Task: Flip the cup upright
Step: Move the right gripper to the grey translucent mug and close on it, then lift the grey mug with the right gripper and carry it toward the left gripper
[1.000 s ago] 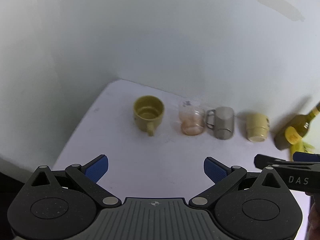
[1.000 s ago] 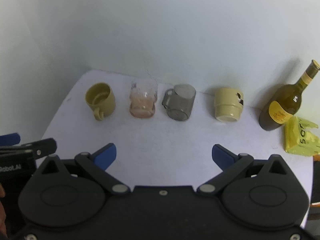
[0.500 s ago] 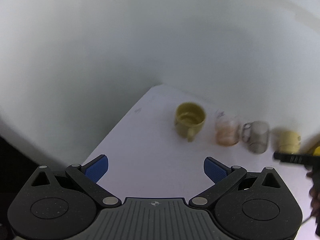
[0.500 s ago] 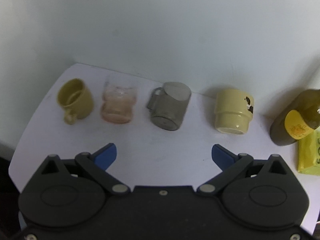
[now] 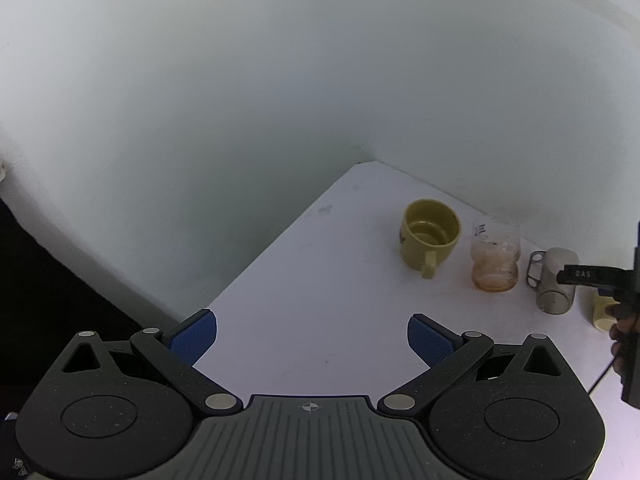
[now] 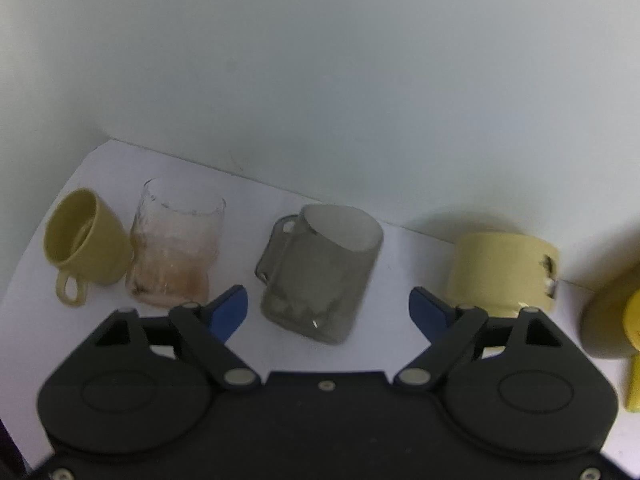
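A smoky grey glass mug (image 6: 320, 272) stands upside down on the white table (image 6: 400, 260), handle to the left. My right gripper (image 6: 328, 308) is open, its blue pads either side of the mug and just in front of it. A cream cup (image 6: 500, 276) to the right is also upside down. An olive mug (image 6: 84, 248) and a pinkish glass (image 6: 176, 248) stand upright at left. My left gripper (image 5: 312, 336) is open and empty over the table's left part, far from the cups; the olive mug (image 5: 430, 236), pinkish glass (image 5: 495, 260) and grey mug (image 5: 556, 280) lie to its right.
A dark olive bottle with a yellow label (image 6: 612, 320) stands at the far right, with a yellow packet (image 6: 634, 384) in front of it. A white wall runs close behind the cups. The table's left edge (image 5: 260, 260) drops into a dark gap.
My right gripper has moved forward and down until its pads flank the grey mug. My left gripper has swung away to the left, so the cups sit at its right edge.
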`<state>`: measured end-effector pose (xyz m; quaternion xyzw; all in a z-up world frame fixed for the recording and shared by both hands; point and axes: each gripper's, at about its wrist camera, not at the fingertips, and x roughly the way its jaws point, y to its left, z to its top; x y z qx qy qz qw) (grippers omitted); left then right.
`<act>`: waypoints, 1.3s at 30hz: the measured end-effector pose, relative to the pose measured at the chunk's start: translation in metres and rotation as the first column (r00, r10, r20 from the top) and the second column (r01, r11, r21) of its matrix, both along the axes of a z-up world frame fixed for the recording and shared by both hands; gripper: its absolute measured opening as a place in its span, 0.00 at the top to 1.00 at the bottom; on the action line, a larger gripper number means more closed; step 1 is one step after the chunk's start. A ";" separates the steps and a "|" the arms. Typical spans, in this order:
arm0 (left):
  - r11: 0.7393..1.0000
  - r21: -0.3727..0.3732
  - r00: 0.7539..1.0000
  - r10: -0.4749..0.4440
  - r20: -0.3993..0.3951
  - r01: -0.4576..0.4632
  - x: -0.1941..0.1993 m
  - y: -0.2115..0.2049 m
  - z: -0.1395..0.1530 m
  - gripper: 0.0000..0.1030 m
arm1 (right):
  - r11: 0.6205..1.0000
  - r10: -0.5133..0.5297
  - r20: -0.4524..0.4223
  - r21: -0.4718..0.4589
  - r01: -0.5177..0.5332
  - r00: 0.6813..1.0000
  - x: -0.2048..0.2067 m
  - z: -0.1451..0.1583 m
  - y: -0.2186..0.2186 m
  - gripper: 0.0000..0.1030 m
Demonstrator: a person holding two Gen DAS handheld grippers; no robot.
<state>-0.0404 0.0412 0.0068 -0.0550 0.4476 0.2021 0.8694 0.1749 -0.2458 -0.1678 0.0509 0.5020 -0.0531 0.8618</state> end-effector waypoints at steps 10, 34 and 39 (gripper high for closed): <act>1.000 -0.014 1.000 0.012 0.022 -0.011 0.001 0.008 0.002 0.00 | 0.995 -0.057 -0.066 0.079 0.062 0.996 0.011 -0.029 0.000 0.34; 0.996 -0.034 0.995 -0.084 0.047 0.085 0.004 0.009 -0.002 0.00 | 0.988 -0.028 -0.151 0.148 0.051 0.988 -0.067 -0.029 0.062 0.34; 0.992 -0.038 0.992 -0.119 0.038 0.121 0.012 0.015 -0.005 0.00 | 0.991 -0.008 -0.161 0.130 0.029 0.987 -0.081 -0.026 0.085 0.34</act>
